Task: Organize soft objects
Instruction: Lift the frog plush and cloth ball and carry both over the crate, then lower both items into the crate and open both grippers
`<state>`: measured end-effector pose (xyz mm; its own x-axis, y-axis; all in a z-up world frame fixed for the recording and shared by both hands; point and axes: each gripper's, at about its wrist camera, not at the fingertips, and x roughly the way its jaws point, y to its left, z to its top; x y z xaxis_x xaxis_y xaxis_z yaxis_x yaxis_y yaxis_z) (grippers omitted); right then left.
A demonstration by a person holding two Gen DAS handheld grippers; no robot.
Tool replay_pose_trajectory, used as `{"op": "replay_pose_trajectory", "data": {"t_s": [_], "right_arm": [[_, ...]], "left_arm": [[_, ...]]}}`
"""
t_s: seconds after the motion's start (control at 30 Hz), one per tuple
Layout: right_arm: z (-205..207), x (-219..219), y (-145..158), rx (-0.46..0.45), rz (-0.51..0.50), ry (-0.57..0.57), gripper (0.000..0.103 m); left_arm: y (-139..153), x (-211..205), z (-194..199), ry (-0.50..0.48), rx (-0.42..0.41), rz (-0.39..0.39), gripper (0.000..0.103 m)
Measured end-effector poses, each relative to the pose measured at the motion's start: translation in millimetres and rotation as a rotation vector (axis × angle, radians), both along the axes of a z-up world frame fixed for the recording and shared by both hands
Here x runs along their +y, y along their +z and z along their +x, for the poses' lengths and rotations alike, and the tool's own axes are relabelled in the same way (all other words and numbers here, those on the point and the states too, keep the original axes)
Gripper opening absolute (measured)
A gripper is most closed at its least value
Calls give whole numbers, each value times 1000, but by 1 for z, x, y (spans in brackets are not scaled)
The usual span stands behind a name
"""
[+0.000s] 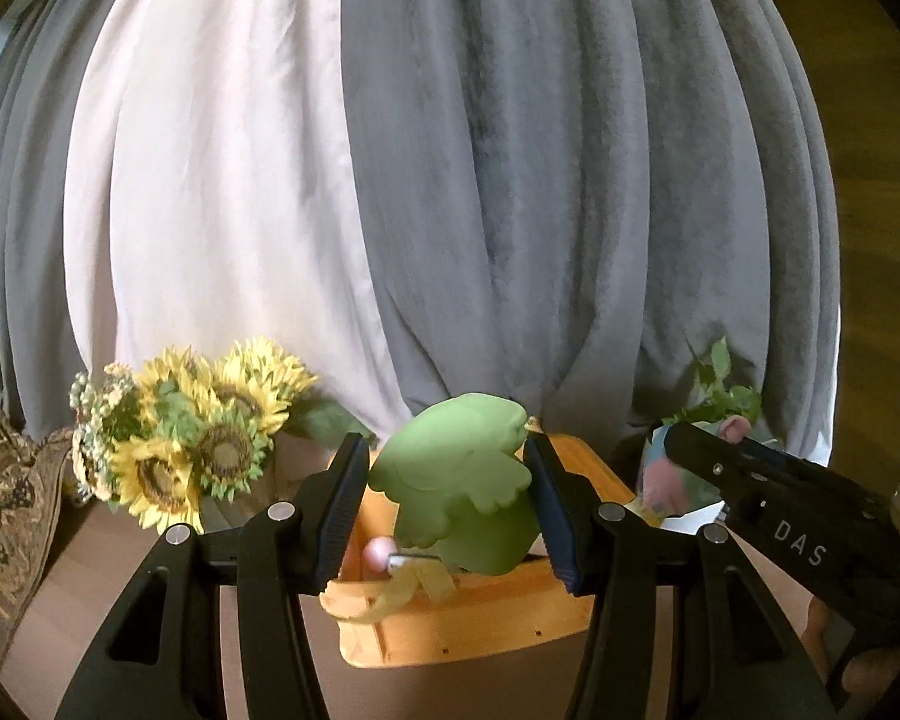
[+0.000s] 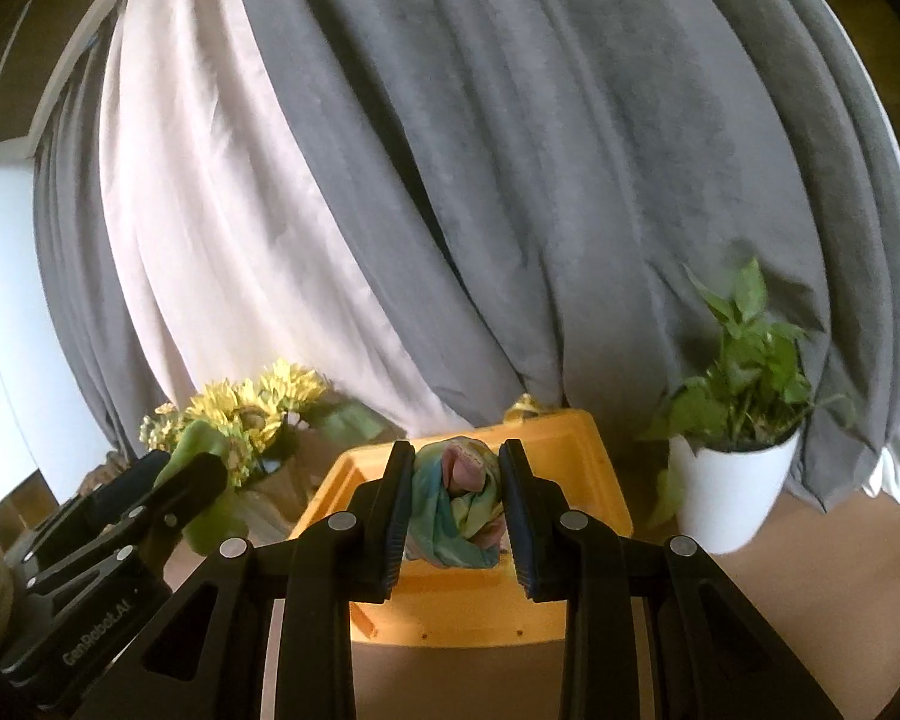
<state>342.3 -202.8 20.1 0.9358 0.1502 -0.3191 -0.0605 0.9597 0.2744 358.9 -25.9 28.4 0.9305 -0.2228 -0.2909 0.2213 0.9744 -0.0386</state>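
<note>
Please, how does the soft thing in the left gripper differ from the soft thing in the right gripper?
The green plush toy in the left gripper is one plain green colour; the scarf in the right gripper mixes teal, pink and yellow. The plush toy has a padded shape with lobed edges, while the scarf is thin cloth crumpled into a bundle. Both are clamped between fingers, above the orange basket.

- I'm looking into a home, a lived-in room.
- Grey and white curtains (image 2: 450, 180) hang full-length beyond my hand-held grippers.
- Sunflowers (image 1: 204, 426) stand ahead-left on the brown desk (image 2: 810, 588), a potted plant (image 2: 732, 420) ahead-right.
- A patterned cushion (image 1: 6, 510) sits far left.
</note>
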Motion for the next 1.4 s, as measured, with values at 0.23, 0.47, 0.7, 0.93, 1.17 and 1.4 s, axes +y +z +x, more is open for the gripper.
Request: {"op": "replay_pose_trajectory", "data": {"t_s": [0.23, 0.47, 0.7, 0.93, 1.17, 1.4], "right_arm": [[30, 2, 2, -4, -10, 10, 30], [62, 2, -2, 10, -14, 15, 30], [94, 0, -17, 48, -28, 19, 30], [121, -4, -34, 100, -26, 17, 30], [140, -4, -48, 141, -32, 31, 32], [158, -9, -66, 230, -11, 11, 50]], "left_arm": [[0, -2, 31, -1, -5, 16, 53], [-8, -6, 63, -11, 16, 15, 53], [-23, -14, 95, -21, 59, 31, 53], [-42, -23, 122, -39, 115, 50, 53], [-59, -30, 141, -44, 175, 63, 53], [-65, -29, 146, -9, 191, 69, 60]]}}
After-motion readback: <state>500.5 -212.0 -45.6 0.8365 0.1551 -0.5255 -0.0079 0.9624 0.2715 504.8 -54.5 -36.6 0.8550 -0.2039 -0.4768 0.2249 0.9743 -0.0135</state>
